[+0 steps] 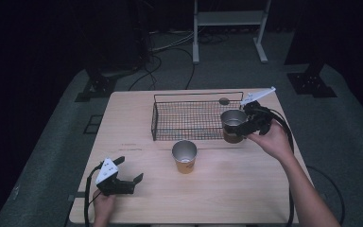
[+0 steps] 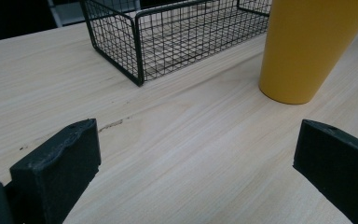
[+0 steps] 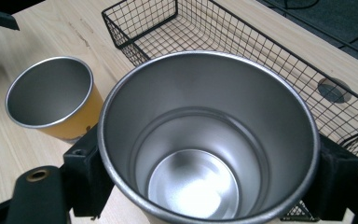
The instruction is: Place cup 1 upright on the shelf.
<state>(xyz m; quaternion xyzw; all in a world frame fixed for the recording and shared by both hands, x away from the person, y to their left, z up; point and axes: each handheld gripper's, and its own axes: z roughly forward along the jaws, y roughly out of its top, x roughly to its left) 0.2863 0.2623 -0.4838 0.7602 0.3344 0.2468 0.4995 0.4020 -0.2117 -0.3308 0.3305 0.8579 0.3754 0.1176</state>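
My right gripper [image 1: 240, 128] is shut on a steel-lined cup [image 1: 233, 125], holding it upright just above the table at the right front corner of the black wire basket [image 1: 194, 116]. In the right gripper view the held cup [image 3: 205, 144] sits between both jaws, its inside bare, with the wire basket [image 3: 261, 51] behind it. A second, yellow cup [image 1: 184, 156] stands on the table in front of the basket, and it shows as the yellow cup [image 3: 51, 100] to the left of the held one. My left gripper [image 1: 131, 180] rests open near the front left of the table; its view has the yellow cup [image 2: 307, 46] ahead to the right.
The basket [image 2: 168, 37] holds nothing and lies toward the table's back edge. A dark round spot [image 1: 224, 100] marks the wooden table [image 1: 137, 137] behind the basket. Beyond the table are cables on the floor and a white stand [image 1: 229, 28].
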